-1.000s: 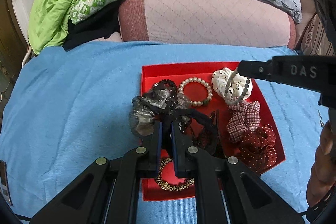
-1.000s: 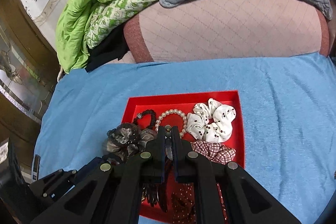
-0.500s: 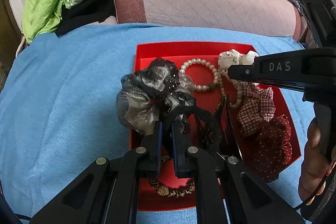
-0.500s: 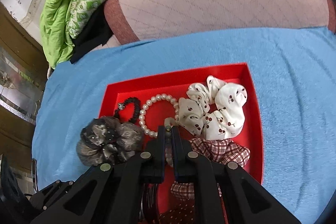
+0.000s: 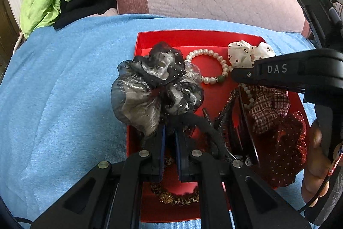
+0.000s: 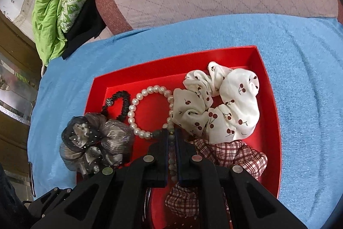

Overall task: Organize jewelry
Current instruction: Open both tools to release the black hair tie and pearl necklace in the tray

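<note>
Clearly the nearest risk sits in the left gripper (image 5: 169,136): its jaws are pinching the black-and-grey organza scrunchie (image 5: 150,87), which hangs over the left wall of the red tray (image 5: 193,38), so letting go there would likely drop it onto the blue cloth (image 5: 53,89). At centre frame the right gripper (image 6: 170,143), jaws pressed on a grey bead bracelet (image 6: 171,156), could drag the pearl bracelet (image 6: 148,113) or snag the cherry-print scrunchie (image 6: 225,104) beyond.
</note>
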The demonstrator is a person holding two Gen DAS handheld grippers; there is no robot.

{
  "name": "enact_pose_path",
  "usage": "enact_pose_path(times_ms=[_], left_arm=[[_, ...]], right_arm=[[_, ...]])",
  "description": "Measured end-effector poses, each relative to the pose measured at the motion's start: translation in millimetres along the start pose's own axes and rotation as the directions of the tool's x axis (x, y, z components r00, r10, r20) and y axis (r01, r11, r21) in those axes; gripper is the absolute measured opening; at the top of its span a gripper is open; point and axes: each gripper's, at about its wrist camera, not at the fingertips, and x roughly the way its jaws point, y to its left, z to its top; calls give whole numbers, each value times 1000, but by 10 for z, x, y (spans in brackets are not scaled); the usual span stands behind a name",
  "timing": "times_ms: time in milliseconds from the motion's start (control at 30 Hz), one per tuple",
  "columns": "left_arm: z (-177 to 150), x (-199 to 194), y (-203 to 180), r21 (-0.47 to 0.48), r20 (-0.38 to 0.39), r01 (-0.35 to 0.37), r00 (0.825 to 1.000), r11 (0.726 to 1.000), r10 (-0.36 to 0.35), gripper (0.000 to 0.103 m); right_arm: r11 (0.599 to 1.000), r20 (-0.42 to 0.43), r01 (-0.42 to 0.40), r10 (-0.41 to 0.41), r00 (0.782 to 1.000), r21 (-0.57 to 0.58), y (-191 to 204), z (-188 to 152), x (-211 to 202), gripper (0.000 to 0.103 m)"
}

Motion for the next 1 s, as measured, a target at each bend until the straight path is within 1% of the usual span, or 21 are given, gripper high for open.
enact_pose_path(times_ms=[233, 300, 433, 467, 500, 533, 567, 600, 733, 800, 833, 867, 900, 933, 1000], left_arm=[[-1, 9, -19, 6, 2, -1, 1000, 1000, 1, 9], [2, 2, -22, 8, 1, 11, 1000, 1000, -11, 18], [-6, -38, -48, 12, 5, 17, 1000, 1000, -17, 21], [-5, -52, -56, 14, 7, 15, 1000, 1000, -15, 25], [-7, -64, -61, 15, 10, 14, 1000, 1000, -14, 32], [-6, -80, -64, 14, 13, 16, 1000, 1000, -16, 35], [-5, -100, -62, 11, 16, 20, 1000, 1000, -20, 42], [-2, -118, -63, 7, 19, 23, 1000, 1000, -23, 45], [3, -199, -83, 10, 32, 21, 999, 1000, -21, 45], [3, -246, -100, 15, 38, 16, 999, 1000, -16, 46], [-5, -275, -110, 17, 44, 12, 999, 1000, -13, 46], [-10, -313, -113, 18, 50, 9, 999, 1000, -10, 48], [-12, -333, -108, 18, 53, 8, 999, 1000, -9, 50], [-13, -359, -102, 17, 55, 8, 998, 1000, -9, 52], [-24, -420, -93, 13, 61, 9, 998, 1000, -10, 55]], right_arm=[[1000, -12, 0, 0, 1000, 6, -32, 6, 68, 7], [1000, -14, -1, 1, 1000, 4, -31, 0, 71, 7], [1000, -14, -9, 9, 1000, 12, -44, -11, 72, 7], [1000, -14, -12, 12, 1000, 17, -53, -13, 69, 7], [1000, -14, -13, 13, 1000, 18, -57, -16, 65, 7], [1000, -11, -12, 12, 1000, 17, -59, -17, 54, 7], [1000, -10, -12, 12, 1000, 17, -58, -19, 46, 7], [1000, -8, -13, 13, 1000, 17, -56, -17, 36, 7], [1000, -5, -20, 20, 1000, 13, -46, -12, -6, 8], [1000, -2, -22, 22, 1000, 11, -41, -11, -29, 13], [1000, 0, -26, 26, 1000, 13, -38, -11, -44, 21], [999, 3, -30, 30, 1000, 14, -32, -12, -63, 31], [999, 12, -30, 30, 999, 12, -22, -14, -98, 35], [1000, 19, -28, 28, 999, 10, -14, -16, -122, 38], [1000, 32, -26, 26, 999, 1, 16, -13, -184, 38]])
